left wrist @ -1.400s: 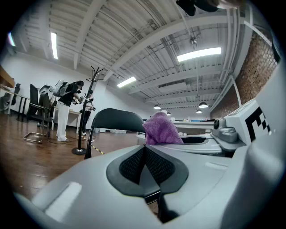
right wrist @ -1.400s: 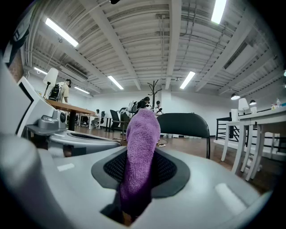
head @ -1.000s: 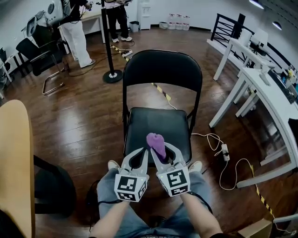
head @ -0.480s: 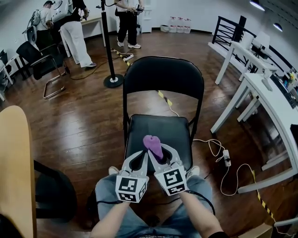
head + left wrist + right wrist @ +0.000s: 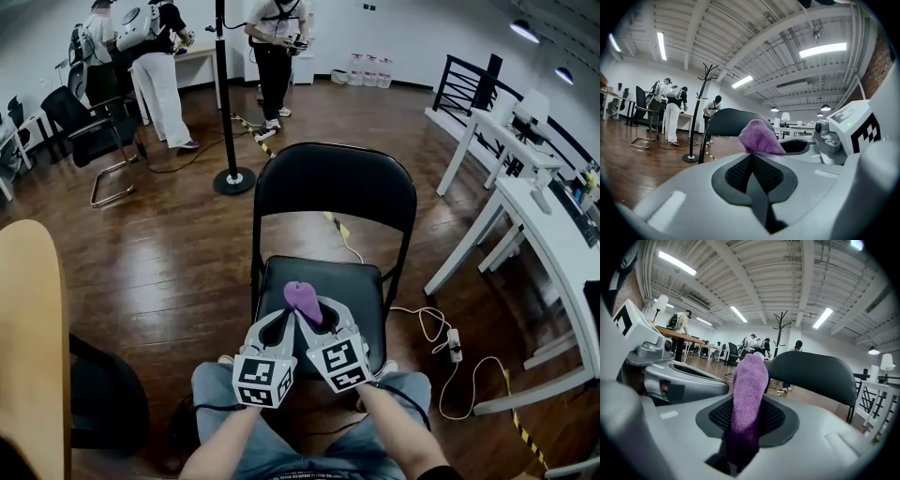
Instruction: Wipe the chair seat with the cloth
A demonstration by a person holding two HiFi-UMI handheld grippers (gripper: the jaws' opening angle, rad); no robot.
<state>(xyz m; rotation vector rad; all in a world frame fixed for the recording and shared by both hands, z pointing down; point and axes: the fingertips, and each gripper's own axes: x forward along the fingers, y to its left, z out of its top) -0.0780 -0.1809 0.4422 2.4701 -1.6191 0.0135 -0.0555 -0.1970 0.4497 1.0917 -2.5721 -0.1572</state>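
Right claw [image 5: 323,317] clamps the cloth [image 5: 301,297] upright over the front edge of the seat [image 5: 356,279], so I can lower it to wipe; left claw [image 5: 279,321], jaws together and empty, sits just beside it.

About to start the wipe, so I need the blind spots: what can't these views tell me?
Whether the cloth touches the chair seat: head view, contact hidden under cloth and right gripper; neither gripper view shows the seat.
Seat's front edge: head view, covered by the left gripper and right gripper.
Dirt on the seat: head view, too small.
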